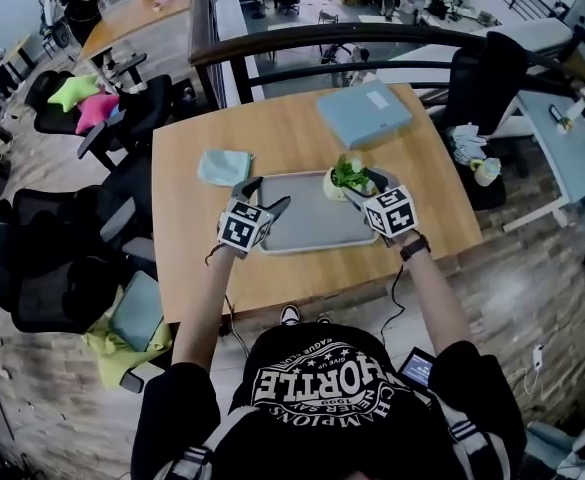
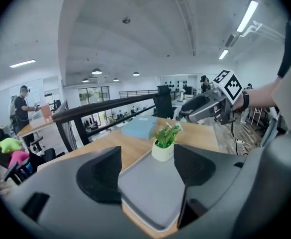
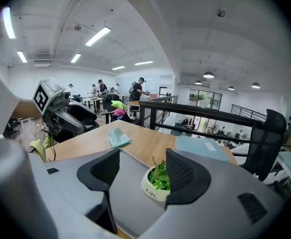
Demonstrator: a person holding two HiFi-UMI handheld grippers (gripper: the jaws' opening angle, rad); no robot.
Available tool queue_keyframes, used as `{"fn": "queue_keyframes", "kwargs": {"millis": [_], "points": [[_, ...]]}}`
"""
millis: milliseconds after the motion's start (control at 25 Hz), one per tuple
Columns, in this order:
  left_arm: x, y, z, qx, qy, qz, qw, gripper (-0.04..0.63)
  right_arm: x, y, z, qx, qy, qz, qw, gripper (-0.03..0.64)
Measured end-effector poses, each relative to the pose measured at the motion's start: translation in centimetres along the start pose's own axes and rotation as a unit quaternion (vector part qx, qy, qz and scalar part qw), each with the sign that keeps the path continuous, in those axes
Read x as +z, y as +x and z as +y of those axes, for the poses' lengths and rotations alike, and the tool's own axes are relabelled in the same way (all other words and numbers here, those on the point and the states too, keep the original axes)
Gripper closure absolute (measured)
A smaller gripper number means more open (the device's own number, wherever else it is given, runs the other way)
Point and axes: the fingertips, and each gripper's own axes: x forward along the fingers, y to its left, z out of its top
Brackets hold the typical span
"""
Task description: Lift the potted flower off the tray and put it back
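The potted flower [image 1: 344, 180], a small white pot with green leaves, stands upright at the far right corner of the grey tray [image 1: 307, 230] on the wooden table. My right gripper [image 1: 364, 184] hovers just at the pot's near right side. In the right gripper view the pot [image 3: 154, 183] shows between the fingers, partly hidden by the right one, and the left pad stands clear of it, so the gripper [image 3: 141, 172] is open. My left gripper [image 1: 268, 194] is open over the tray's left edge. Its own view looks across the tray [image 2: 150, 193] to the pot [image 2: 162, 149].
A blue-grey flat box [image 1: 364, 111] lies at the table's far right, and a teal cloth [image 1: 223, 166] lies left of the tray. A dark railing [image 1: 352, 43] runs behind the table. Black office chairs [image 1: 62, 258] crowd the left side.
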Motion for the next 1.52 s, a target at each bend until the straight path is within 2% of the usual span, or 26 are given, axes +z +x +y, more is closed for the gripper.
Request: {"fn": "queue_keyframes", "kwargs": {"millis": [240,400,560,760,1200,1520], "points": [[2.7,-1.8,2.1,0.05,-0.03,-0.045,0.9973,0.266,3.1,0.2,0.6,-0.009,-0.011,-0.028,0.999,0.311],[3.1,-2.9,2.5,0.071,-0.063,-0.067,0.9932,0.278,5.1,0.1,1.2,-0.012,0.011,-0.049,0.999,0.324],[3.3,-3.7,2.5,0.087,-0.069,-0.078,0.9908,0.282,6.4,-0.2,1.8,-0.018,0.026,-0.067,0.997,0.33],[4.4,-5.4,3.2,0.12,-0.084,-0.105,0.9836,0.291,7.5,-0.9,2.0,-0.038,0.031,-0.084,0.995,0.345],[5.8,-7.7,2.5,0.17,-0.086,-0.134,0.9725,0.314,8.0,-3.6,2.5,-0.075,0.054,-0.116,0.989,0.371],[5.5,-8.6,0.4,0.19,-0.066,-0.133,0.9705,0.342,8.0,-6.3,3.2,-0.089,0.07,-0.139,0.984,0.405]]}}
